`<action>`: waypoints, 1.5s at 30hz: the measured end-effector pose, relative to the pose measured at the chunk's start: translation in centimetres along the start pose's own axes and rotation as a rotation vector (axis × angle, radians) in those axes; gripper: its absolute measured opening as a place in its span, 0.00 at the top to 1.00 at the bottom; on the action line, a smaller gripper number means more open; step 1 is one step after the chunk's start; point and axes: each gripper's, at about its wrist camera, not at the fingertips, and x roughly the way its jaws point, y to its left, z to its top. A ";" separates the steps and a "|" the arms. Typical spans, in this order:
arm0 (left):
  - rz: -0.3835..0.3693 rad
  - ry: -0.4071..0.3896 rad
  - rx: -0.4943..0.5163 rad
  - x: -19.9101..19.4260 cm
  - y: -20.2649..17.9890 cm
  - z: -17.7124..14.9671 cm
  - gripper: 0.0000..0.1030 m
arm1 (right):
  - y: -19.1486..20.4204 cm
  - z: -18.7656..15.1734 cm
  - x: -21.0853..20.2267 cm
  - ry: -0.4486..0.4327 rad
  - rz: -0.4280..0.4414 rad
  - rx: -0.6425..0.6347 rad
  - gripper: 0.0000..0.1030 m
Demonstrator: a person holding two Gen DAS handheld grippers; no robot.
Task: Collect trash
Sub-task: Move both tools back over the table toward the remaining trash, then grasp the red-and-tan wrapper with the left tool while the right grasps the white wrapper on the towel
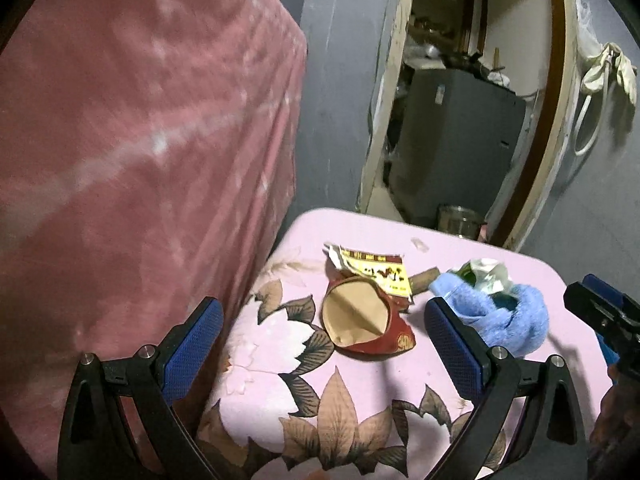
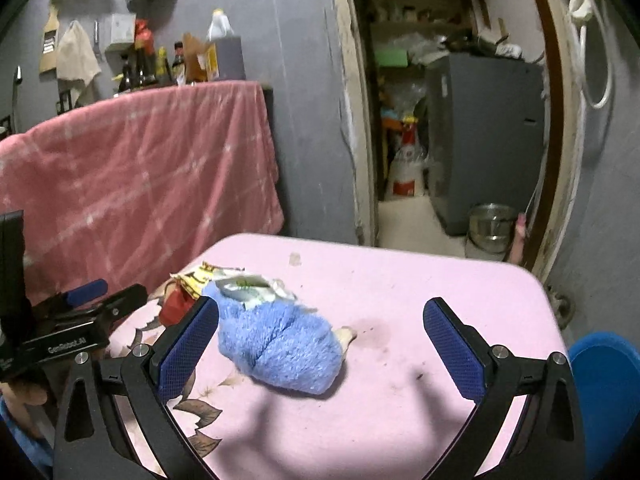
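Trash lies mid-bench (image 1: 400, 380): a torn red snack packet (image 1: 366, 316), light and crinkly, best pinched at its rim, beside a blue fluffy cloth (image 2: 280, 352). Left tongs (image 1: 324, 344) and right tongs (image 2: 320, 344) hover released.

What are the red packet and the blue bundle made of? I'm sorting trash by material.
Red packet: seemingly printed paper or paperboard, its matte tan inside showing creases where it is torn open. Blue bundle: soft fuzzy fabric, likely terry or fleece, with a visible nap.
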 end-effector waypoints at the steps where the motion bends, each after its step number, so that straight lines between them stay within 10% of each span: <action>1: -0.003 0.017 0.000 0.4 0.0 -0.1 0.05 | 0.0 -0.1 0.4 0.017 0.005 0.002 0.00; 15: -0.130 0.158 -0.039 2.7 0.4 1.0 0.44 | 0.0 -1.2 4.0 0.186 0.103 0.056 0.15; 45: -0.177 0.123 -0.041 -2.1 -2.4 -1.5 0.54 | 0.8 -4.0 -1.0 0.181 0.138 0.015 0.56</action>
